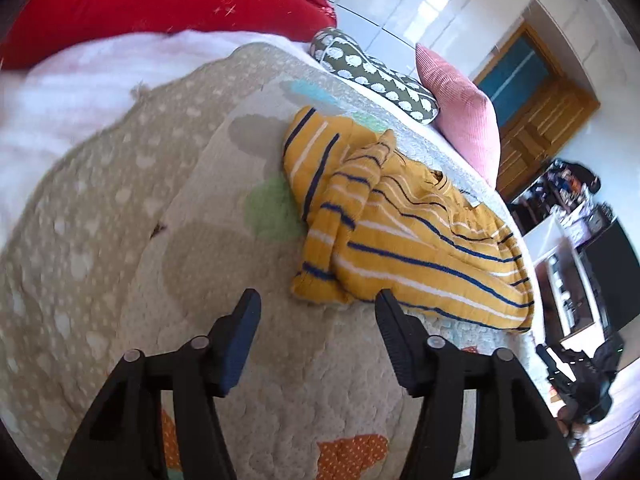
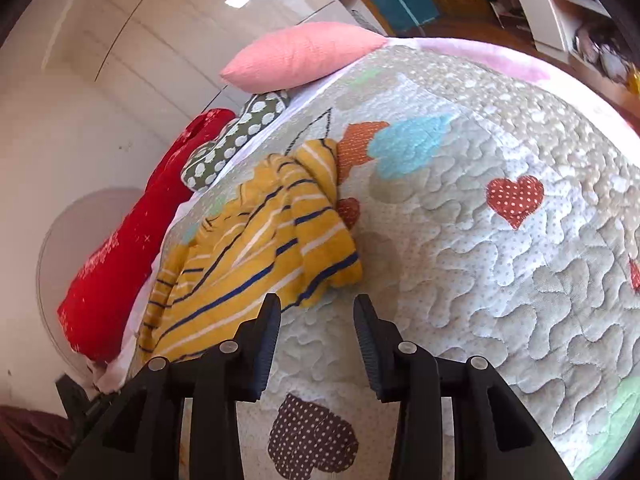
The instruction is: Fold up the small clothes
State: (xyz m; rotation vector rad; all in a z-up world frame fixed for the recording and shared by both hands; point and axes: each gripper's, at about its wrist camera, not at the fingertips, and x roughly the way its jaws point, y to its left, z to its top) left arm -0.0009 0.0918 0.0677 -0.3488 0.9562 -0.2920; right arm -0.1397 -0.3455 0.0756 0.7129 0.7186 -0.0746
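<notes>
Loosely bunched, the mustard striped knit top [image 1: 404, 224] rumples on puffy quilt [image 2: 500, 280]; each tool [image 1: 318, 304] [image 2: 317, 306] spread, empty.

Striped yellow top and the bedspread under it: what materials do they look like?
Striped yellow top: looks like soft matte knit, likely cotton; it bunches in thick limp folds and the stripes bend with them. Quilted bedspread: looks like padded cotton-type fabric, matte; puffy meander stitching, dotted print and heart patches show.

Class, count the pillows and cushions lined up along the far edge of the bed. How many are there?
3: a red pillow at one end, a green patterned cushion in the middle, a pink cushion at the other end. Others may be hidden.
</notes>
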